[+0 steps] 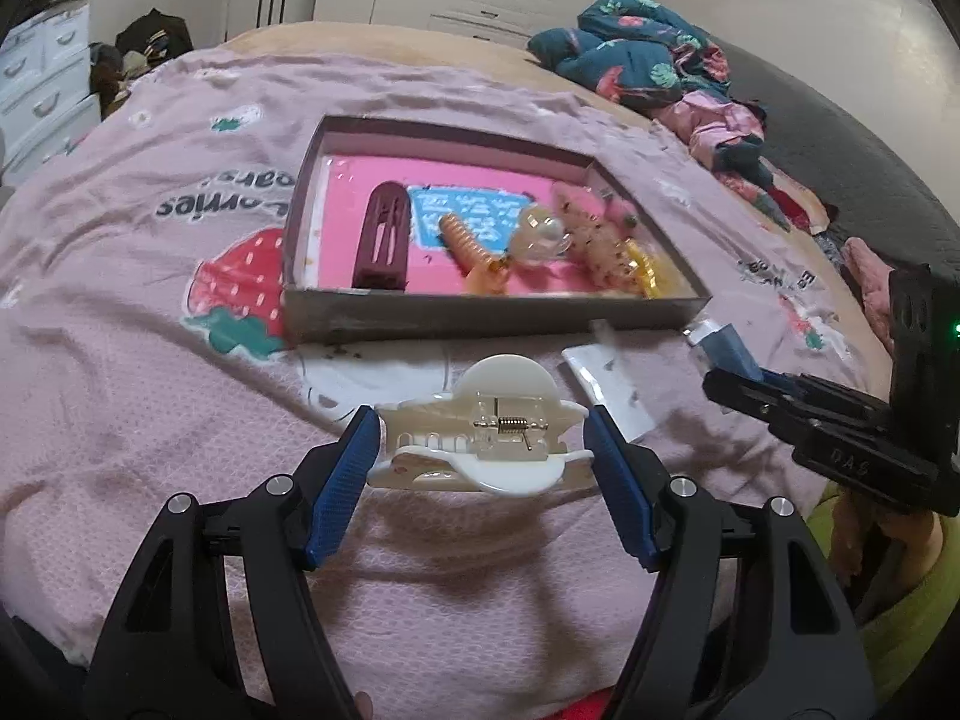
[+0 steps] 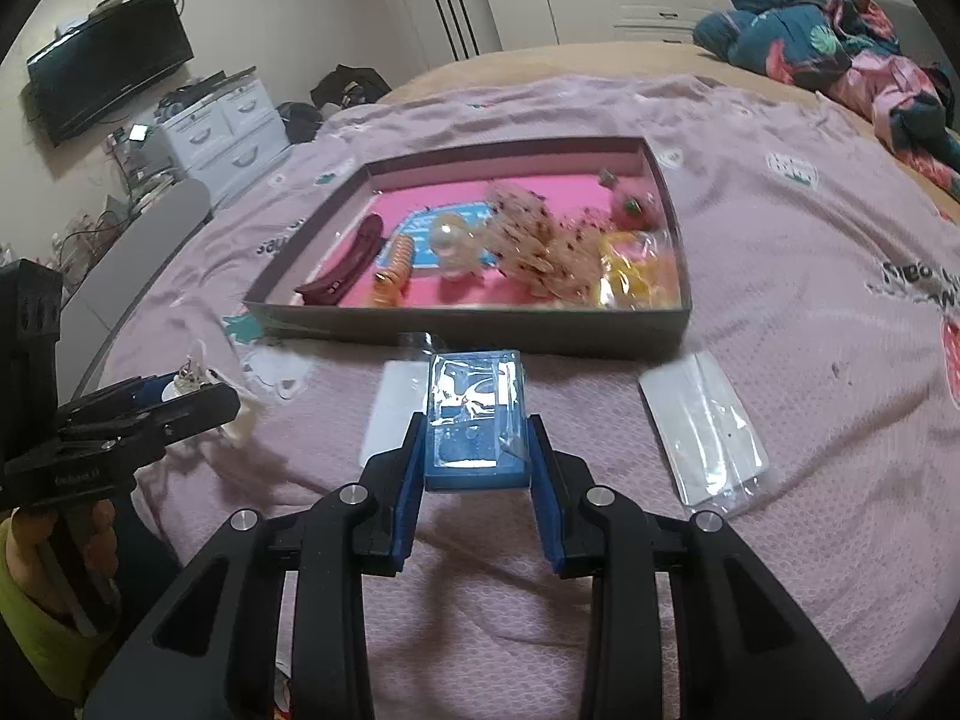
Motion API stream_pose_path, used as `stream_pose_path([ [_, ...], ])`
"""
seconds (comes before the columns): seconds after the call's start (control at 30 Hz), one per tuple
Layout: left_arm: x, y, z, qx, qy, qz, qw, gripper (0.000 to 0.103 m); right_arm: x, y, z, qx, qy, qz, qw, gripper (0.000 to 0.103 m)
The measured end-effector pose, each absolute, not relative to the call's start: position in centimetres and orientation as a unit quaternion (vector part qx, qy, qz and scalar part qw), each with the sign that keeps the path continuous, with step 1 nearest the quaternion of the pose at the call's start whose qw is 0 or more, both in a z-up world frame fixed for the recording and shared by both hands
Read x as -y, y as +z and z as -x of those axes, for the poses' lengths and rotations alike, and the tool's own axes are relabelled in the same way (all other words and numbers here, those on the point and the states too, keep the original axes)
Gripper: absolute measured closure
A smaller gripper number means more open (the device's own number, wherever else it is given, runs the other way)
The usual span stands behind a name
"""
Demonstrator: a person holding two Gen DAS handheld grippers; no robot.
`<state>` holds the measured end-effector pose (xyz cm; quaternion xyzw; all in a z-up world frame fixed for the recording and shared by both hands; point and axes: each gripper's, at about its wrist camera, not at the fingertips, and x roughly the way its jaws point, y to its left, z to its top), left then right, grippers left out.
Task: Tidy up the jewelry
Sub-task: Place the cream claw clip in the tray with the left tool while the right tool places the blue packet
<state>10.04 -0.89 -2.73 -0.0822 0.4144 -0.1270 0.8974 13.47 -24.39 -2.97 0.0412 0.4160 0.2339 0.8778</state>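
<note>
Pink bedspread [image 1: 150, 396] below: left tool [image 1: 483, 450] clamps the white hair claw [image 1: 480, 444]; right tool [image 2: 477, 456] grips the blue packet [image 2: 476, 420].

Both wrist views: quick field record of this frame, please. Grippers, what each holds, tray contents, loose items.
left gripper: shut on white hair claw
right gripper: shut on blue packet
tray: on the pink bedspread, beyond both grippers
tray contents: maroon clip, orange spiral tie, clear bauble, yellow pieces
loose: clear flat packet right of the blue one
</note>
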Motion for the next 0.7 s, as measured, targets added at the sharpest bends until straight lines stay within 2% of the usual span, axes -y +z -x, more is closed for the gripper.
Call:
stream_pose_path([
  [0.7, 0.9, 2.4, -15.1, -0.372, -0.114, 0.088, 0.917, 0.041, 24.1, 3.6, -17.6, -0.34, 0.244, -0.039, 0.907, 0.072],
])
